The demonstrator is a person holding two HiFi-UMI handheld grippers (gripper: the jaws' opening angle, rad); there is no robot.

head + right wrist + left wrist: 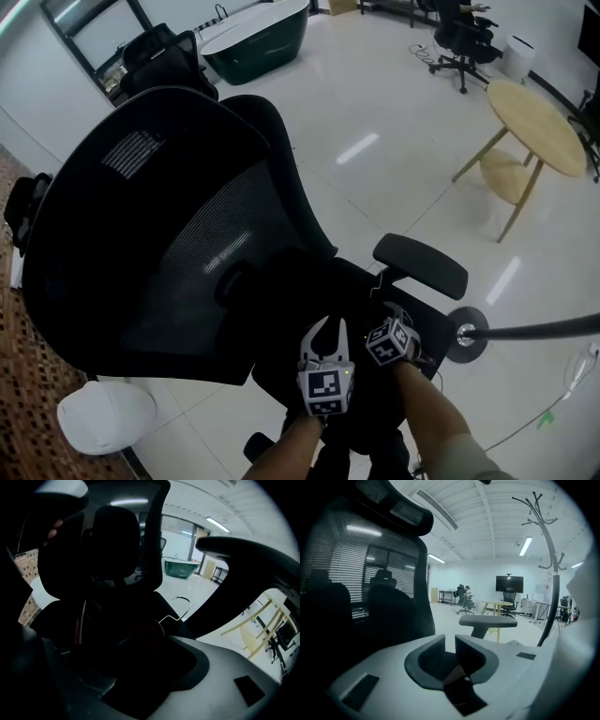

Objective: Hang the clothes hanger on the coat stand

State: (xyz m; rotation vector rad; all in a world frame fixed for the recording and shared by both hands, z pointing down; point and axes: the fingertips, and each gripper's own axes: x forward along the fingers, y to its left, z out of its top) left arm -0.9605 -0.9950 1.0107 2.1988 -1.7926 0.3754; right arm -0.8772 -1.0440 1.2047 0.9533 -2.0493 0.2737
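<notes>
Over the seat of the office chair [159, 234], you hold both tools low and close together. The left tongs [450, 644] stand slightly spread with nothing between them. The right tongs [150, 649] reach into deep shadow, where the clothes hanger [146, 631] lies on the seat with its wire hook [180, 607] pointing toward the chair's front edge. The dark body of the hanger sits right at the tips, but the shadow hides whether they pinch it or only straddle it.

That doubt is your first risk: lift on a half-seated hold and the hanger will likely twist or drop back onto the seat. The second is the armrest [422, 264], which overhangs just beside the hook. Pull up at an angle and the wire could snag under it.

The coat stand [549, 573] rises just beyond that armrest, its base [466, 335] close to the chair. A wide swing could knock the pole, and leaning on the chair may roll it away from you.
</notes>
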